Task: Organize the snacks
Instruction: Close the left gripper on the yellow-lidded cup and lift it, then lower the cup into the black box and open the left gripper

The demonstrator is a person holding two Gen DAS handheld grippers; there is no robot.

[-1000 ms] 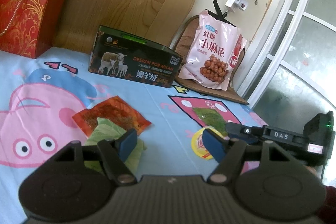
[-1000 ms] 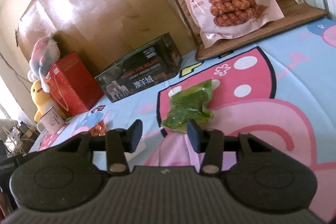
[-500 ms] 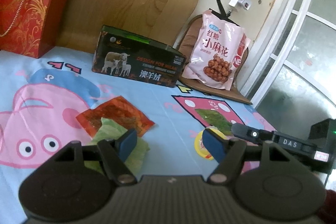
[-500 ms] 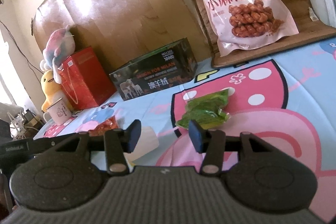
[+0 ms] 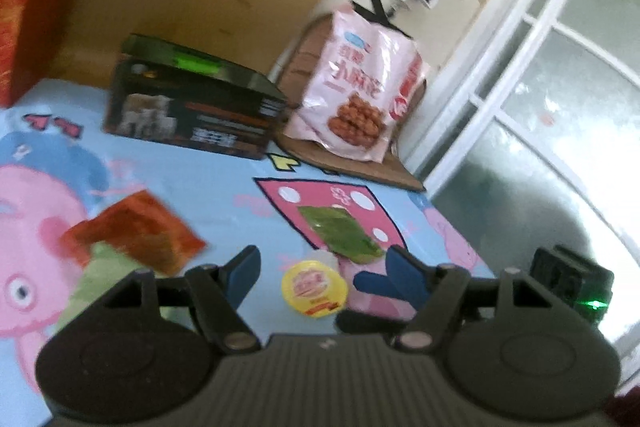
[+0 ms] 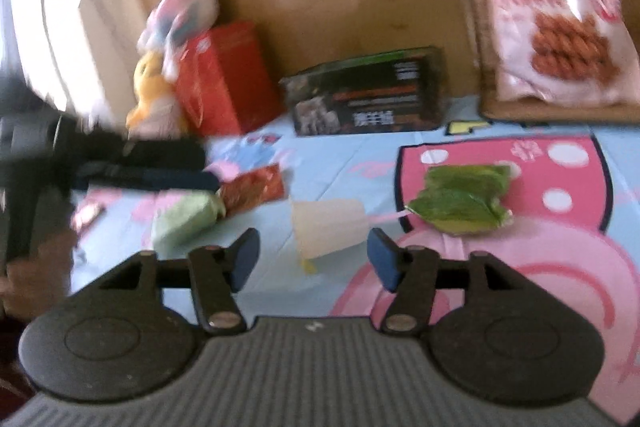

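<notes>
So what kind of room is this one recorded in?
Probably a home room, perhaps a child's: a cartoon-pig cloth covers the surface, plush toys sit by a red gift bag, and a glazed door stands alongside.

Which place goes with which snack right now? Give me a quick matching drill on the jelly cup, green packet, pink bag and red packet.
Things:
1. jelly cup
2. green packet
3. pink bag
4. red packet

Places:
A. leaning upright on the brown chair cushion
B. lying flat on the pink polka-dot print
C. just ahead of the left tool
D. overlapping a pale green packet

Pairs: 1-C, 2-B, 3-A, 4-D
</notes>
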